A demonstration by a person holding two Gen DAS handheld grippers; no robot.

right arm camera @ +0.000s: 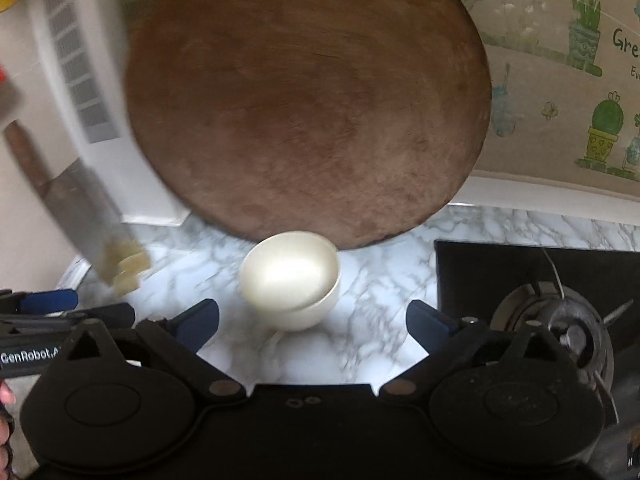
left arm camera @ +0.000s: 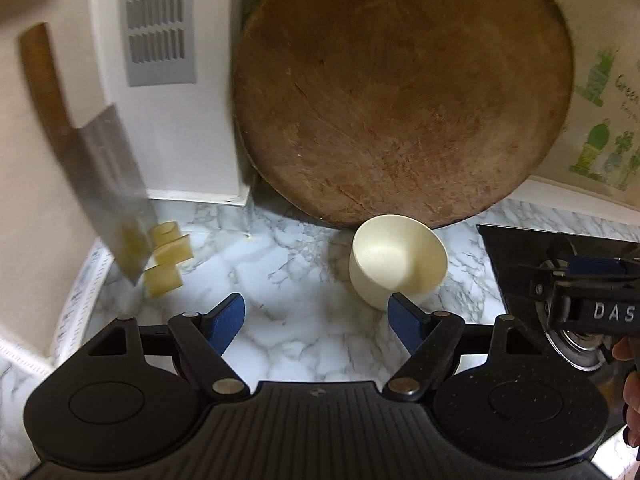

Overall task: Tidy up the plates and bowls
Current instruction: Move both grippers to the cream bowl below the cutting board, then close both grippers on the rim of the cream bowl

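The right gripper [right arm camera: 312, 326] is standing wide open and holding nothing. The left gripper [left arm camera: 316, 320] is open and empty too. Stacked cream bowls [right arm camera: 290, 278] are sitting just ahead of the right gripper, so I think putting them away is still left. Behind them, a round wooden board [right arm camera: 308, 108] is leaning over the marble counter [right arm camera: 372, 280], with a stove [right arm camera: 560, 312] to its right.

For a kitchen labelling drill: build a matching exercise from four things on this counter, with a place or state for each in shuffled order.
Column one:
1. cream bowls
2. round wooden board
3. cleaver
4. gas burner

Column two:
A. leaning upright against the wall
B. set in the black hob on the right
C. nested, on the marble counter ahead of both open tongs
D. propped at the left, over pale yellow blocks

Pairs: 1-C, 2-A, 3-D, 4-B
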